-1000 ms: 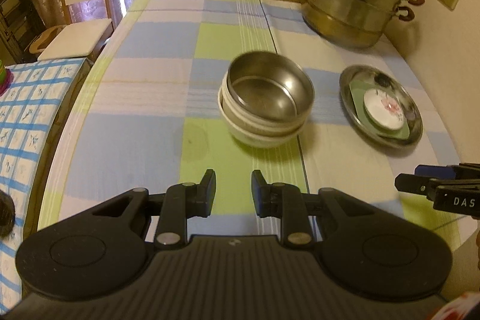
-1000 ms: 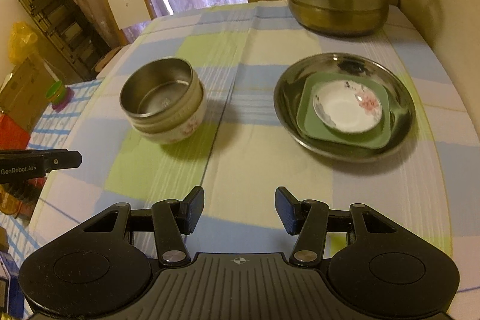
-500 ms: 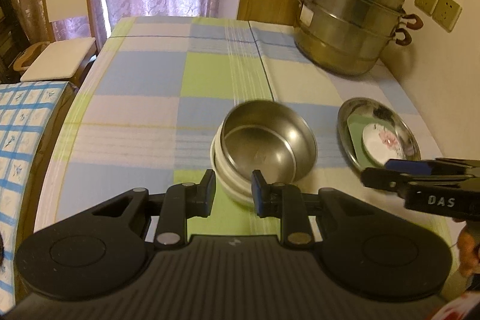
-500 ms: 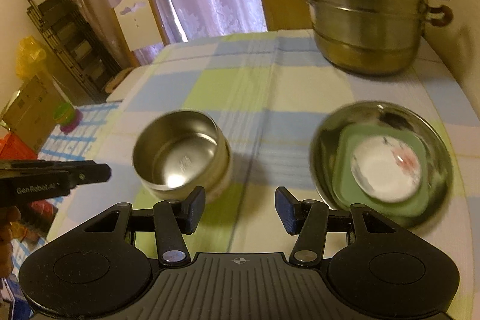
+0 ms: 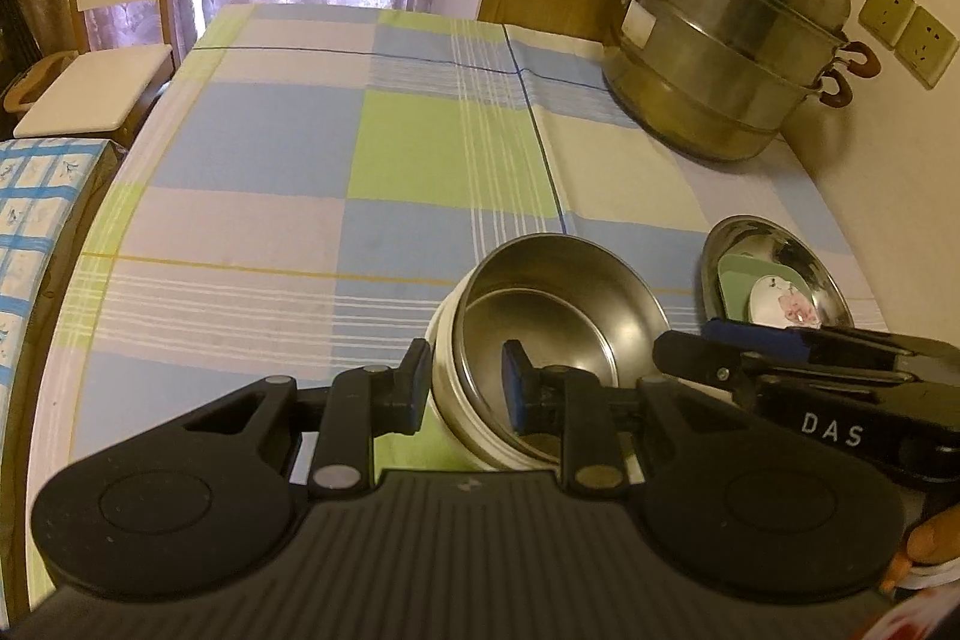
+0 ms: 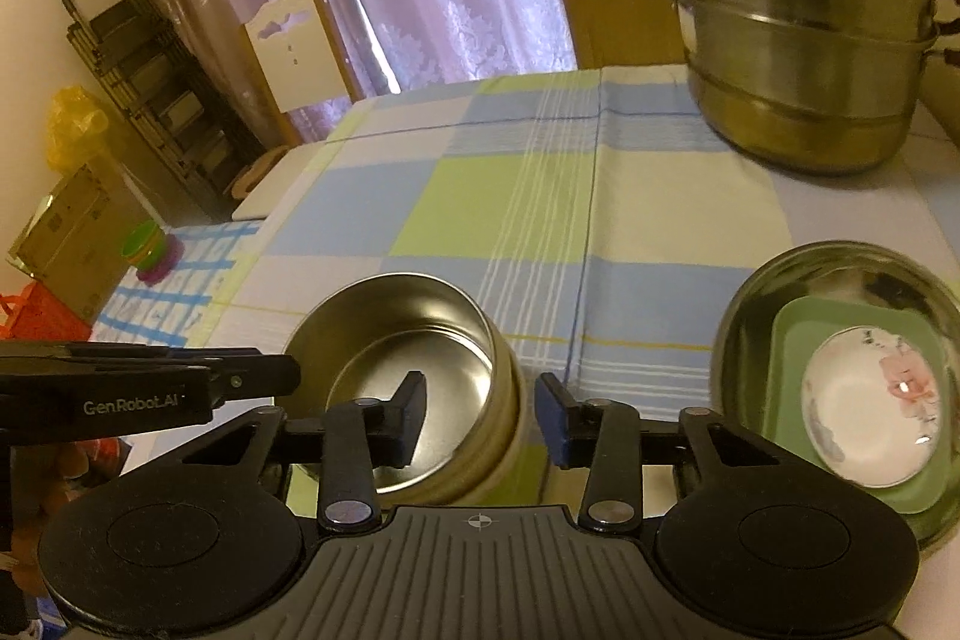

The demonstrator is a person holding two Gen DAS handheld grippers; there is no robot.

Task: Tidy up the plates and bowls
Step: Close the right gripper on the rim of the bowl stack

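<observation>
A steel bowl (image 5: 564,316) (image 6: 420,334) sits nested in a white bowl (image 5: 441,370) on the checked tablecloth. My left gripper (image 5: 467,387) straddles the stack's left rim, one finger outside the white bowl and one inside the steel bowl, with a gap at the inner pad. My right gripper (image 6: 480,415) straddles the right rim and its jaws are closing; its pads stand clear of the wall. Each gripper shows in the other's view: the right gripper (image 5: 690,346), the left gripper (image 6: 282,373). To the right, a steel plate (image 6: 798,262) (image 5: 774,244) holds a green square plate (image 6: 798,340) and a white floral dish (image 6: 870,400).
A tall steel steamer pot (image 5: 720,40) (image 6: 810,40) stands at the table's far right by the wall. A white chair (image 5: 108,40) is beyond the far left corner. A lower blue-checked surface (image 5: 30,220) borders the table's left edge, and a dark rack (image 6: 138,70) stands further left.
Both grippers have moved forward onto the bowl stack and now straddle its rim from either side. The right gripper's jaws have narrowed. The bowls and plates have stayed put.
</observation>
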